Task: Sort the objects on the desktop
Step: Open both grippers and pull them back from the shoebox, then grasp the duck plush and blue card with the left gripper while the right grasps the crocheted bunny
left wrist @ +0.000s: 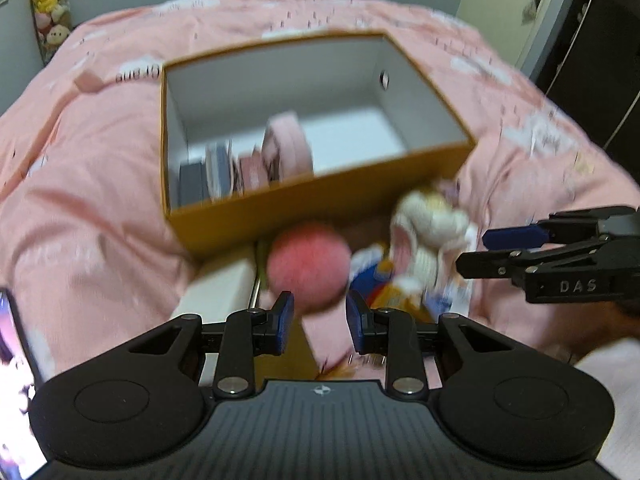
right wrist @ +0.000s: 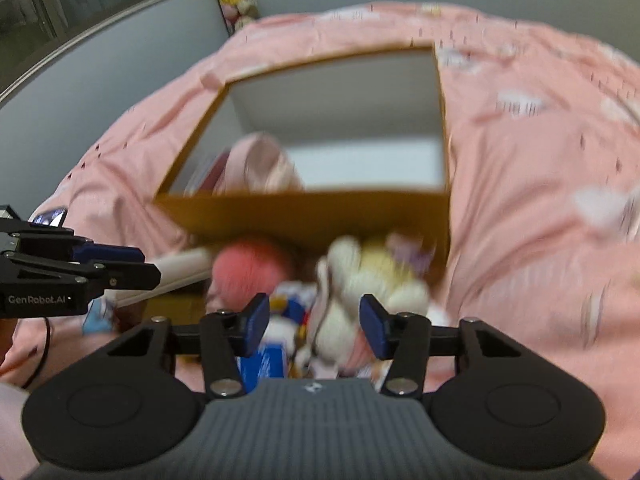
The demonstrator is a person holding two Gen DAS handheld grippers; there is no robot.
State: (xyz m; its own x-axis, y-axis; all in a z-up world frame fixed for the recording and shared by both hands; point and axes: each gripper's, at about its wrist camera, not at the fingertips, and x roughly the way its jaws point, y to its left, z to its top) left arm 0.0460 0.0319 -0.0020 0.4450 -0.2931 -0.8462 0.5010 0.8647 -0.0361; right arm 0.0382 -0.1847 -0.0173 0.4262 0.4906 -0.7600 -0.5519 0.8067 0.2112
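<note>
Both grippers, left (left wrist: 320,316) and right (right wrist: 314,322), were held apart and empty. Several items were already stowed in the tan cardboard box (left wrist: 320,200); a fuzzy pink ball (left wrist: 308,270) and white plush toy (right wrist: 360,280) were left on the bed.

bedroom: pink bedspread (left wrist: 100,184), plush toys (left wrist: 50,4)

A bed (left wrist: 100,184) under a pink printed cover carries an open brown cardboard box (left wrist: 280,208) with a white inside. Just in front of the box lie a pink fuzzy ball (left wrist: 306,266), a white plush toy (left wrist: 430,228) and a white flat box (left wrist: 216,292), close together, all blurred.
</note>
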